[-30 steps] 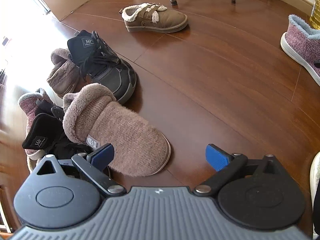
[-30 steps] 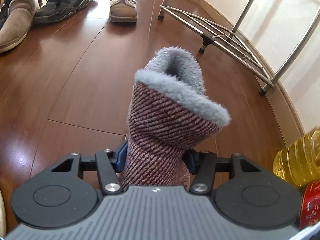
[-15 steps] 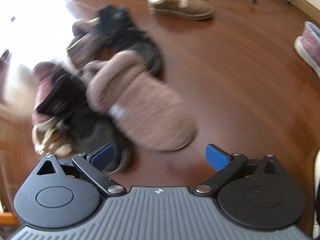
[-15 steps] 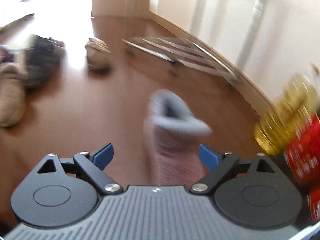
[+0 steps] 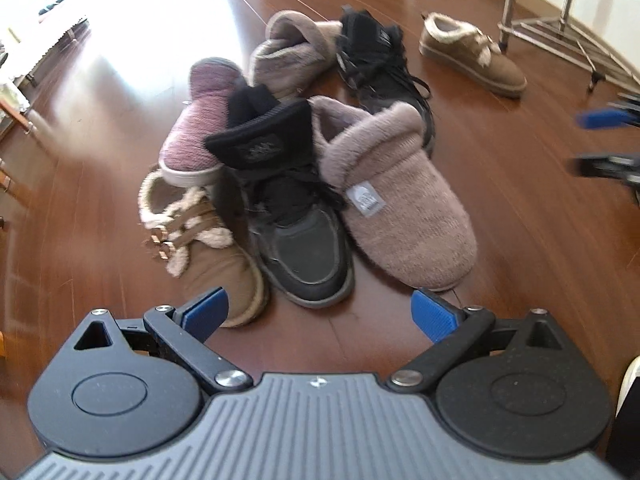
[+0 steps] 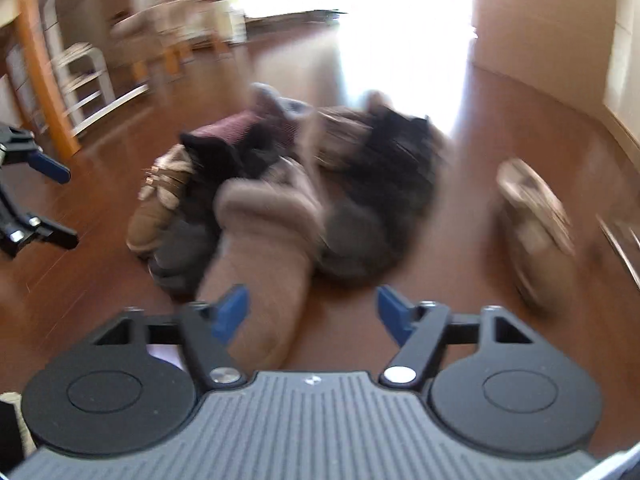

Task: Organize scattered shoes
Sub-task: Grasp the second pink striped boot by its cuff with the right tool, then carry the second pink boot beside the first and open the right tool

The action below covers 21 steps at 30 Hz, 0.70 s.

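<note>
Lying heaped on the wooden floor (image 5: 520, 208), the shoes mostly run their long axes toward the left wrist camera. The fuzzy mauve slipper (image 5: 396, 204) points toe-first toward the lower right, cuff away. The black sneaker (image 5: 296, 216) beside it points toe toward the camera, touching the slipper's side. The tan strapped shoe (image 5: 200, 240) lies left of the sneaker, toe also near. A striped pink slipper (image 5: 200, 128) rests tilted on top of the tan shoe and sneaker. A second tan shoe (image 5: 472, 56) sits well apart, upper right, lying crosswise.

Since a second ago: the right gripper (image 6: 312, 308) has let go of the striped slipper it clamped; its jaws, just closing partway, stand apart with nothing pressed between them, above the mauve slipper's toe. The left view now takes in the whole heap from the toe side.

The left gripper (image 5: 320, 312) is angled steeply down, jaws wide and empty, short of the sneaker's toe.
</note>
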Tool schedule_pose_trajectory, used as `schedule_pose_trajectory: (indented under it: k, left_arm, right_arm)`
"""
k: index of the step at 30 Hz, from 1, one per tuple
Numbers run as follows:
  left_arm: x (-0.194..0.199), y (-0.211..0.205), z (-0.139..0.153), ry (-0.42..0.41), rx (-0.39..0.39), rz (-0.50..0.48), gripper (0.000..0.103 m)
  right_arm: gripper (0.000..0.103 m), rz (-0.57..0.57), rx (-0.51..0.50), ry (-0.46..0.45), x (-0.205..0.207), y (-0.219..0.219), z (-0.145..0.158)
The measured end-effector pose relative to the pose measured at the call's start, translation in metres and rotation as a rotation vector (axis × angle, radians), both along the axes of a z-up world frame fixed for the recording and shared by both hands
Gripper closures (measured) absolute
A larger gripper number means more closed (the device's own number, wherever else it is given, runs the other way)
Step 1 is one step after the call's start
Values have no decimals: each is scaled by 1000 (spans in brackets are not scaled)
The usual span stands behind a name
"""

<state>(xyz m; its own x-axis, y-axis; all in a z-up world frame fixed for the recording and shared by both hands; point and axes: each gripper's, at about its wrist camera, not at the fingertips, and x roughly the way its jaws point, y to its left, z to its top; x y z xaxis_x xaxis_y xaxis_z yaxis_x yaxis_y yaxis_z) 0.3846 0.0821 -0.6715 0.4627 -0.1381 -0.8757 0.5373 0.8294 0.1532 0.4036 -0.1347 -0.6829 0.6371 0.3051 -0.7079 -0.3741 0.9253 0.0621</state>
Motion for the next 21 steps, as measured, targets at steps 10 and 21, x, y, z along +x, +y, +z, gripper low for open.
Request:
schedule_pose_trajectory:
  k: [10,21]
  left_arm:
    - [63,62,26,-15,-226,186,3]
    - [94,85,-8,-17,-185,286,3]
  right_arm:
    - [59,81,8,-17,149,75,-3]
    - [40,228,-136,-93,280,152,-16]
